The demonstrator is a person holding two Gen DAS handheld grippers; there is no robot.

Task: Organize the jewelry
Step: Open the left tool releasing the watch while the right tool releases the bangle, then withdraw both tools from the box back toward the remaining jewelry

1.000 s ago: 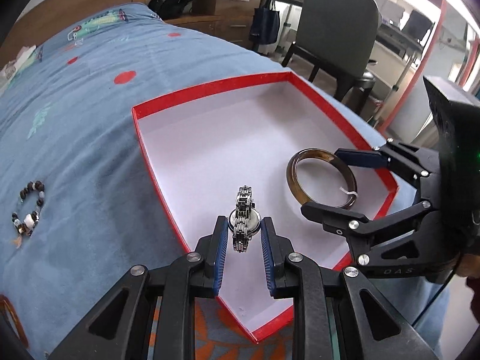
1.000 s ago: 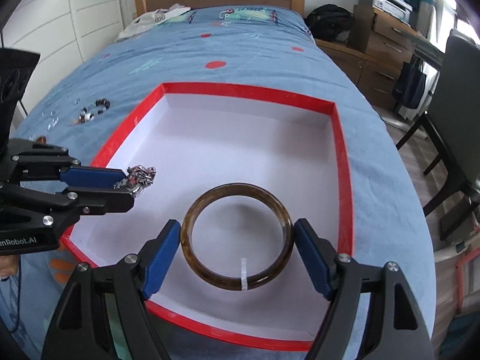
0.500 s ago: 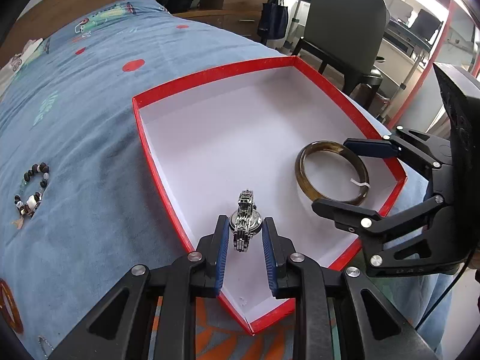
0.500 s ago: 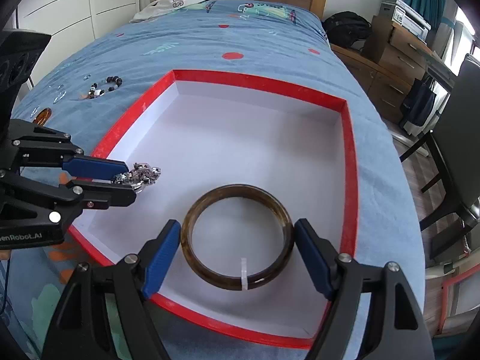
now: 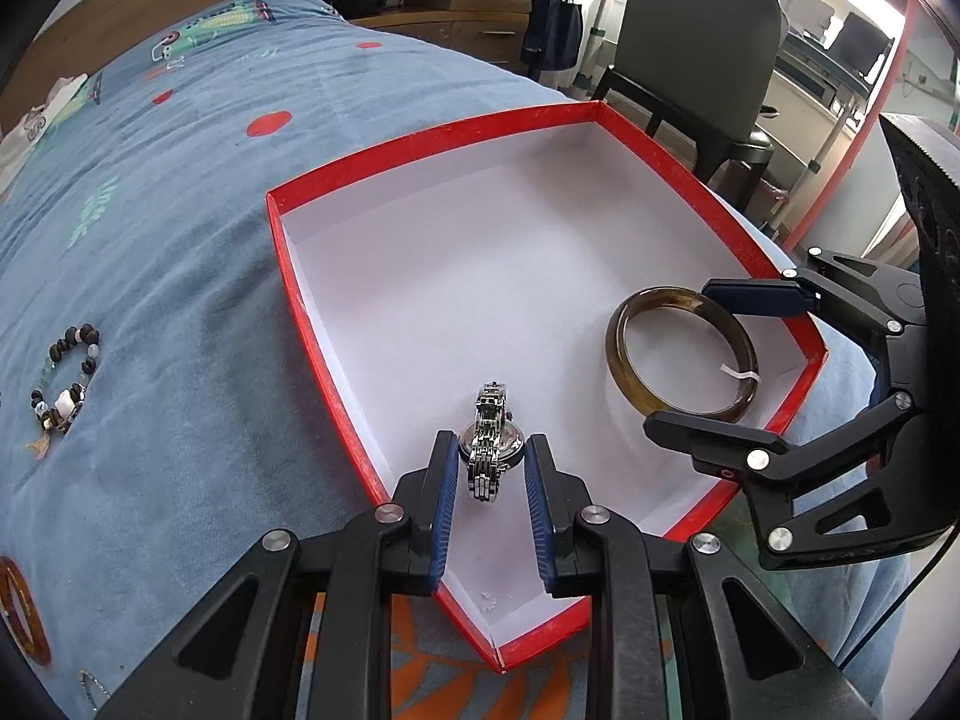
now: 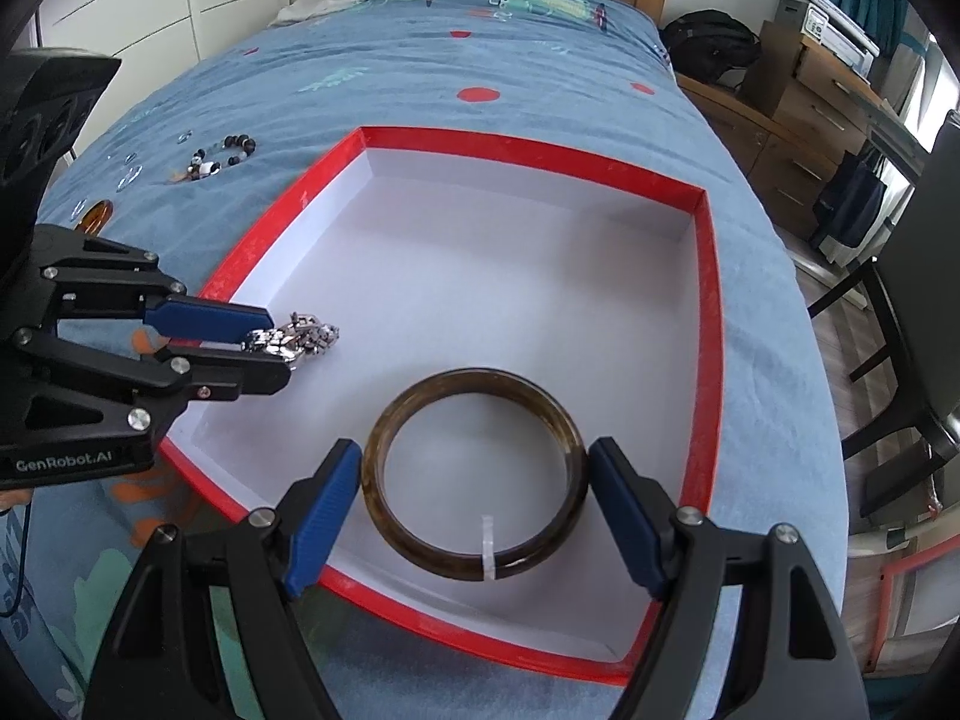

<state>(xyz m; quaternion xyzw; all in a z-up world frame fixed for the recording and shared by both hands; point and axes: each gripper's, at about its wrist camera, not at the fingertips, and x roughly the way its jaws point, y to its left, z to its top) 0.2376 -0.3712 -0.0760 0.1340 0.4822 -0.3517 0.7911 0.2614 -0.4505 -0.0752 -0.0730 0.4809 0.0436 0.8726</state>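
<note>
A silver metal watch [image 5: 491, 462] sits between the blue pads of my left gripper [image 5: 491, 441], which is shut on it just over the near left part of the red-rimmed white box [image 5: 480, 270]. In the right wrist view the watch [image 6: 300, 336] juts from that gripper's [image 6: 273, 347] tips. My right gripper [image 6: 474, 449] stands wide, with both pads against the sides of a brown bangle [image 6: 474, 378] low over the box floor [image 6: 510, 270]. A white tag is on the bangle's near side. The left wrist view shows the bangle [image 5: 617, 348] between the right gripper's [image 5: 684, 354] fingers.
The box lies on a blue bedspread. A beaded bracelet [image 5: 66, 378] and an amber ring [image 5: 21, 618] lie on the bed left of the box, with small pieces [image 6: 129, 174] nearby. A grey chair [image 5: 690, 60] stands beyond the bed's right edge.
The right gripper has rolled a little with the bangle still between its pads. The left gripper keeps the watch in the same place. Neither grip has changed.
</note>
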